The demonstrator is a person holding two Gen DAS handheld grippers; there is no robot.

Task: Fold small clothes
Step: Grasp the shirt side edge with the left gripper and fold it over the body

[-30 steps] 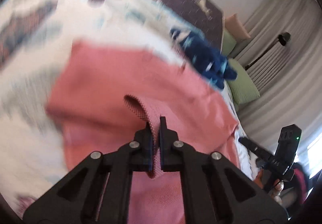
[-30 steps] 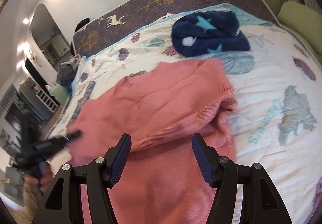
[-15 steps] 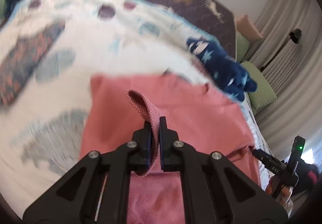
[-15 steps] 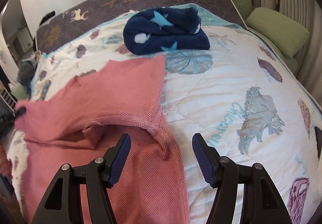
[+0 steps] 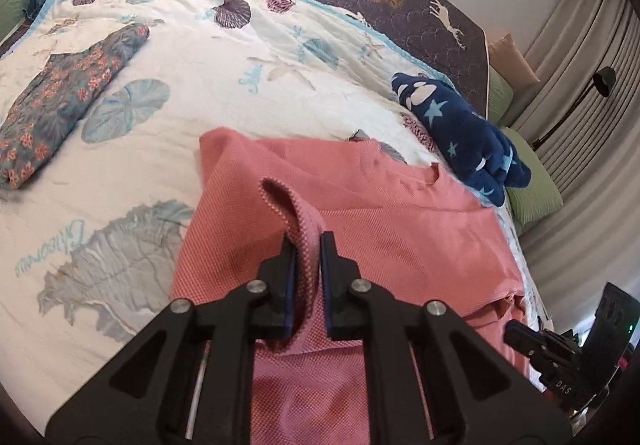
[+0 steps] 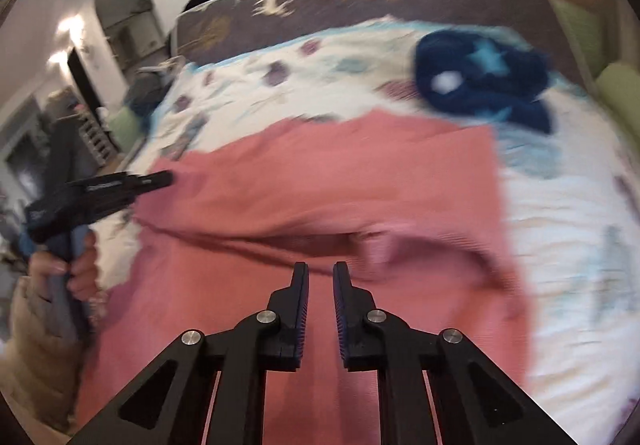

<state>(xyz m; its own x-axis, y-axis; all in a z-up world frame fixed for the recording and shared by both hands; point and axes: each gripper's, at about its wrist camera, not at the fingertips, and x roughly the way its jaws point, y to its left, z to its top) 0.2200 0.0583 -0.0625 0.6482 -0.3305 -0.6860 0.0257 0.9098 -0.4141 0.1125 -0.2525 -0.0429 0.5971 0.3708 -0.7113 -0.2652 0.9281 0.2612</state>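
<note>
A pink knitted garment lies spread on the bed, its far part folded over the near part. My left gripper is shut on a raised fold of its edge, which loops up between the fingers. In the right wrist view the garment fills the middle, and the left gripper shows at its left edge. My right gripper hovers just above the garment's near part with its jaws nearly closed and a narrow gap between them; nothing shows in the gap. It also shows in the left wrist view at the lower right.
A white quilt with shell prints covers the bed. A folded navy star blanket lies beyond the garment at the right. A folded floral garment lies at the left. Green pillows and curtains stand at the right.
The right gripper's jaws have closed from wide open to a narrow gap, and it swung back left over the garment. The left gripper kept its hold and shifted the fold.
</note>
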